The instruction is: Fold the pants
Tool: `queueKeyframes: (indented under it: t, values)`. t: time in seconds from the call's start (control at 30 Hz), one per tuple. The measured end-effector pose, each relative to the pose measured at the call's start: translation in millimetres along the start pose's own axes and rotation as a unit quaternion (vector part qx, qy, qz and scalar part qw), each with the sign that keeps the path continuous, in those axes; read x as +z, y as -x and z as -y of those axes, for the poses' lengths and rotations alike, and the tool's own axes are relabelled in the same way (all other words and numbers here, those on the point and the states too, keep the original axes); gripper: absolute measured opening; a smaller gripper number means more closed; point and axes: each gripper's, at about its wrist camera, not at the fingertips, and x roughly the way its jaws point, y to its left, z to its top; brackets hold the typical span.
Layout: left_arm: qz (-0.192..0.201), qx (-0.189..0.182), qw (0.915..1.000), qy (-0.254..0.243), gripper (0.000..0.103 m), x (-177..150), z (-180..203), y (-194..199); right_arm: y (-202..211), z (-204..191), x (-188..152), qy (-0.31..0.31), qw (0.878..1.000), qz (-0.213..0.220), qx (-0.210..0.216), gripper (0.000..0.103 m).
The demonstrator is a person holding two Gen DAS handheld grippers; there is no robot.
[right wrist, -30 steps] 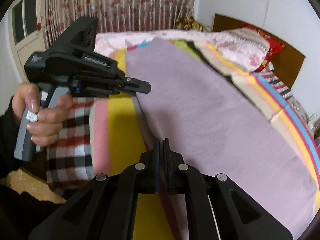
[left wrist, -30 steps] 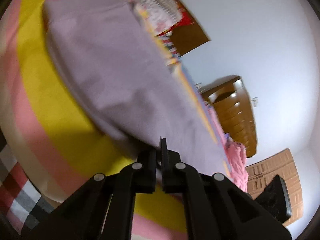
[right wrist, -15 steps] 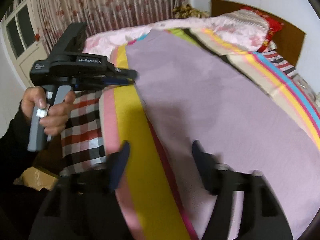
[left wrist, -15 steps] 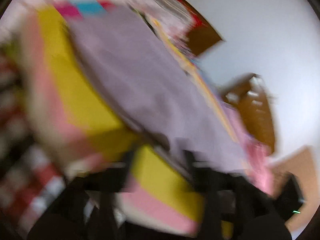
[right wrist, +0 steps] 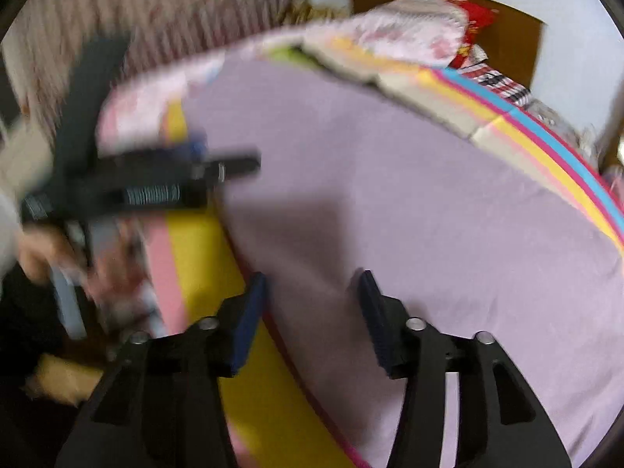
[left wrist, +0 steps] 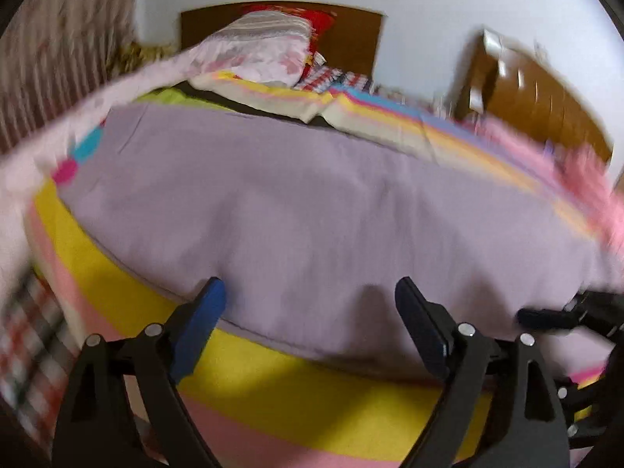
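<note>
Pants [left wrist: 312, 202] lie flat across frame centre on the bed [left wrist: 117, 273]; left gripper [left wrist: 308, 292] opening, right gripper [right wrist: 312, 284] closing, neither gripping cloth.

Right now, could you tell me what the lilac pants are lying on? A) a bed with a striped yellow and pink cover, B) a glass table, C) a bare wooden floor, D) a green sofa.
A: the lilac pants lie spread flat on a bed whose cover shows yellow and pink stripes along the near edge, with a pillow and a wooden headboard behind.
</note>
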Motion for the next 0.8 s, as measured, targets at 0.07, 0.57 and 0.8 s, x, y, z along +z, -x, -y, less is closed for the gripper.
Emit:
queueKeyframes:
  t: [0.07,0.57,0.8]
  values:
    - [-0.003,0.018,0.9994,-0.029,0.095,-2.9,10.0,-3.3,6.6,-0.6,-12.0,0.019,1.0,0.008,-0.011,0.05]
    - [-0.014,-0.004,0.9997,0.02,0.101,78.8,-38.4,-37.2,49.2,178.3,-17.4,-0.19,0.971,0.033,-0.14,0.086]
    - [-0.076,-0.009,0.9963,0.039,0.102,78.7,-61.1,-78.7,41.4,238.7,-62.1,-0.211,0.963,-0.017,-0.167,0.096]
